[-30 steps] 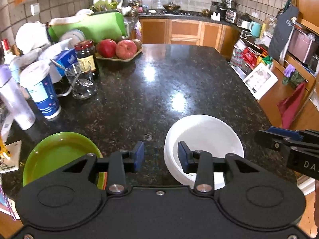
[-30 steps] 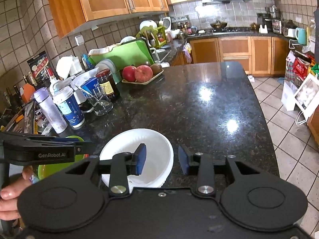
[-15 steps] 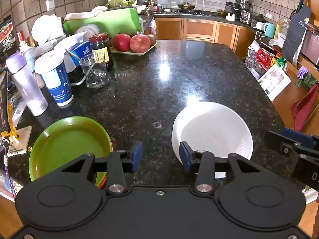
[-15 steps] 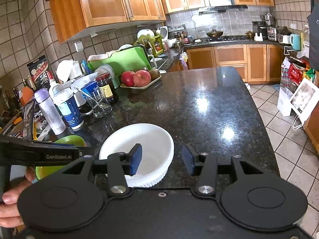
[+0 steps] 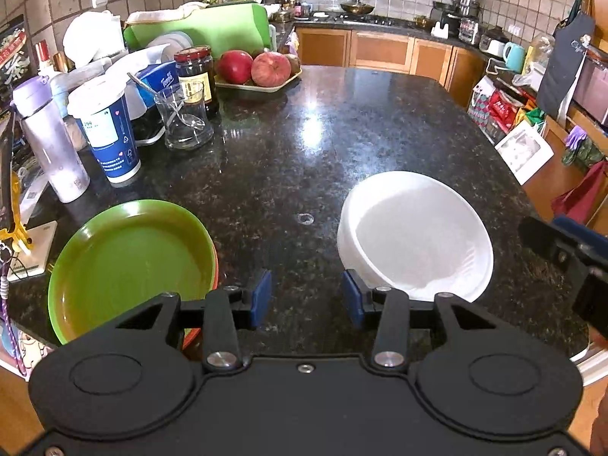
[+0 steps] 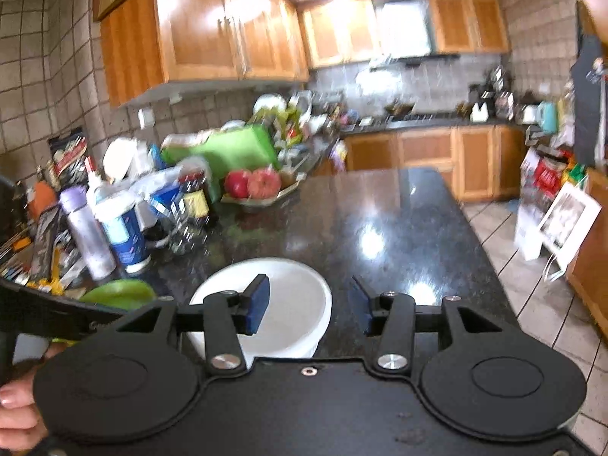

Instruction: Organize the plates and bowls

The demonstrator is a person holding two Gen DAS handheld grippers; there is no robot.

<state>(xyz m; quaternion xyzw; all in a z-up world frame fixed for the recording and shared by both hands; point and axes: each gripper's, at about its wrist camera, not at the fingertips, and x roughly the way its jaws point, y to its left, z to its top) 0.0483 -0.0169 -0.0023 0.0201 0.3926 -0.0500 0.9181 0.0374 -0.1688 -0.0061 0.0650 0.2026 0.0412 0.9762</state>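
A white bowl (image 5: 416,235) sits on the black granite counter (image 5: 304,144) near its front edge; it also shows in the right wrist view (image 6: 288,307). A green plate (image 5: 131,266) lies to its left on top of an orange plate (image 5: 192,336), partly seen in the right wrist view (image 6: 119,292). My left gripper (image 5: 306,298) is open and empty, above the counter between the plate and the bowl. My right gripper (image 6: 309,304) is open and empty, with its left finger over the bowl. Part of the right gripper shows at the right edge of the left wrist view (image 5: 570,254).
At the back left stand a blue-and-white cup (image 5: 108,133), a purple bottle (image 5: 47,140), a glass with a spoon (image 5: 184,116), a dark jar (image 5: 197,72) and a tray of apples (image 5: 258,70). A green cutting board (image 5: 212,28) leans behind. The floor lies to the right of the counter (image 6: 539,288).
Both grippers have pulled back and risen; the plate and bowl look farther away. The right wrist view has tilted up and is blurred by motion. Both stay open.
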